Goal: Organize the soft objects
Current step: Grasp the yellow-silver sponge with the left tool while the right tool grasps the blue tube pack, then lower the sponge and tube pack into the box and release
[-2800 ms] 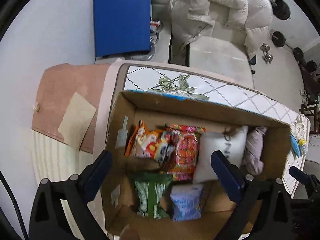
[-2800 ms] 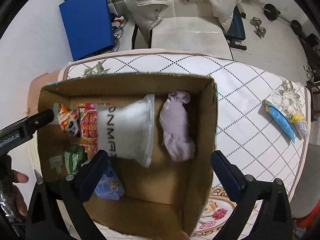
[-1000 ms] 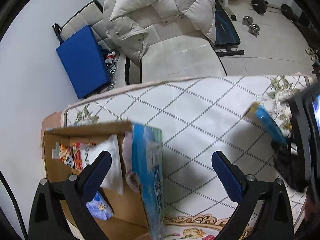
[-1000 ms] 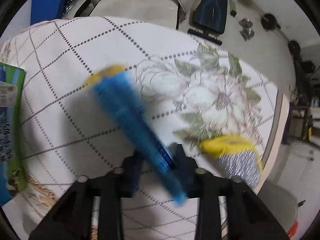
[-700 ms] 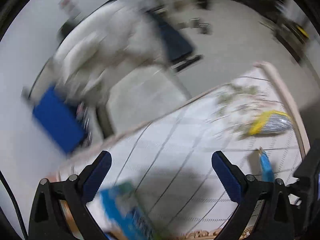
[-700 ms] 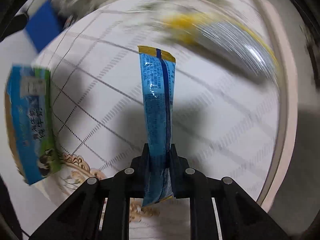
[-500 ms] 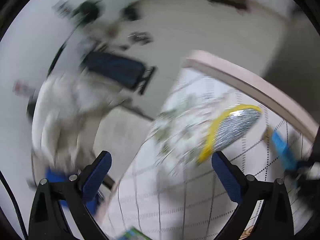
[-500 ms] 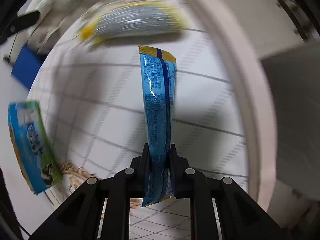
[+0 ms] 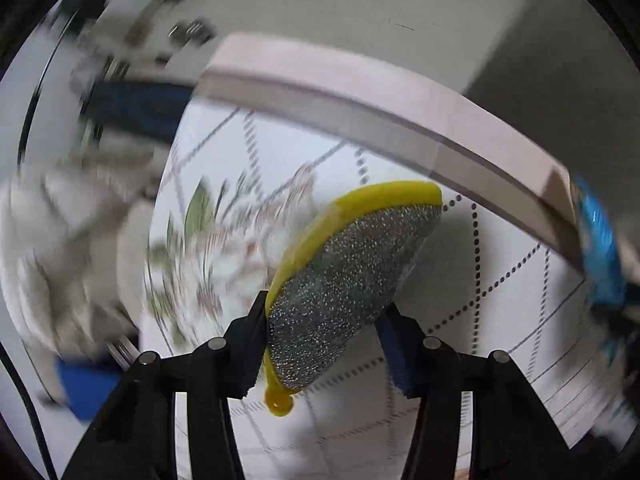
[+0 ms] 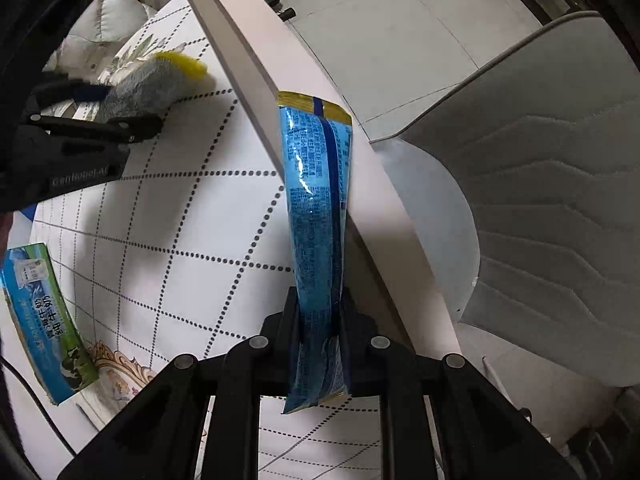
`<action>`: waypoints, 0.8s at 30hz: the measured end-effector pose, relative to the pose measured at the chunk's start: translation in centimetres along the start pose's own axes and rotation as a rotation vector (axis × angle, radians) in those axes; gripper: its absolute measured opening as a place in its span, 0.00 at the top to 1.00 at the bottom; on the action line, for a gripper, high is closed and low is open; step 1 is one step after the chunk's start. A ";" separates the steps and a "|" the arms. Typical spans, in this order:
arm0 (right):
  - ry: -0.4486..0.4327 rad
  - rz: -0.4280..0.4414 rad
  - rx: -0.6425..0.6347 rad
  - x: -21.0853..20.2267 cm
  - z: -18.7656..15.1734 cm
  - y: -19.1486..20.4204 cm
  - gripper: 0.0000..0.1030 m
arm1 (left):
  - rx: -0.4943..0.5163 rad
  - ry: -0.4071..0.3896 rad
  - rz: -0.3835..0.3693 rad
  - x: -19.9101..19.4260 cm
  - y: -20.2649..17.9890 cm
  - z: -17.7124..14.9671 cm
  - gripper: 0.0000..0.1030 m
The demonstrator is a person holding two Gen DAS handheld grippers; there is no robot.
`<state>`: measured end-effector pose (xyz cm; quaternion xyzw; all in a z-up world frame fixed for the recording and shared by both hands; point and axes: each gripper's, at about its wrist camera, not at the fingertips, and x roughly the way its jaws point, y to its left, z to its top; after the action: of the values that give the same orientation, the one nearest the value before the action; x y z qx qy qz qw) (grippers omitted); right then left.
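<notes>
My left gripper point(image 9: 322, 344) is shut on a yellow-and-silver scouring sponge point(image 9: 344, 280), held over the white quilted tablecloth point(image 9: 500, 280) near the table's pink edge point(image 9: 360, 100). The sponge also shows in the right wrist view point(image 10: 152, 84), with the left gripper point(image 10: 136, 120) around it. My right gripper point(image 10: 318, 320) is shut on a long blue snack packet point(image 10: 318, 208), held upright over the table edge. The blue packet shows blurred at the right of the left wrist view point(image 9: 600, 248).
A corner of the cardboard box with blue-green print point(image 10: 44, 320) sits at the left on the tablecloth point(image 10: 180, 220). A grey-white chair point(image 10: 540, 200) stands just beyond the table edge point(image 10: 320, 128). Tiled floor lies behind.
Both grippers left the box and swung to the table's right end. The right gripper took hold of the blue packet and lifted it. The left gripper has closed on the sponge.
</notes>
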<state>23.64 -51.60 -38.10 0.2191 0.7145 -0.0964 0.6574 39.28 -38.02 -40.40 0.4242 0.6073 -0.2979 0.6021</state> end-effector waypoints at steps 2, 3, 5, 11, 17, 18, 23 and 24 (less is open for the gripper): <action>0.000 0.002 -0.010 0.0 -0.5 0.8 0.82 | -0.156 0.021 -0.075 0.1 1.1 -2.0 0.55; 0.000 0.003 -0.017 0.4 -1.1 1.9 0.82 | -0.229 0.035 -0.113 0.4 1.4 -3.4 0.56; 0.004 0.005 -0.032 0.6 -1.8 2.9 0.82 | -0.396 0.091 -0.200 1.4 2.0 -7.4 0.56; 0.047 0.021 -0.112 1.6 -5.5 6.8 0.82 | -0.690 0.158 -0.351 4.0 1.0 -18.9 0.57; 0.094 -0.049 -0.174 4.1 -8.4 9.8 0.82 | -0.732 0.129 -0.373 4.9 -0.1 -22.9 0.56; 0.097 -0.074 -0.179 4.5 -8.5 10.1 0.82 | -0.726 0.129 -0.361 4.9 -0.5 -22.6 0.56; 0.091 -0.119 -0.174 5.2 -9.2 11.5 0.81 | -0.744 0.085 -0.344 4.2 -0.9 -22.4 0.64; 0.090 -0.110 -0.169 5.1 -9.5 11.6 0.82 | -0.768 0.078 -0.359 3.9 -0.7 -23.0 0.64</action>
<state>20.00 -36.30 -40.21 0.1273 0.7599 -0.0617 0.6344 28.00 -17.61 -42.06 0.0676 0.7608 -0.1339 0.6314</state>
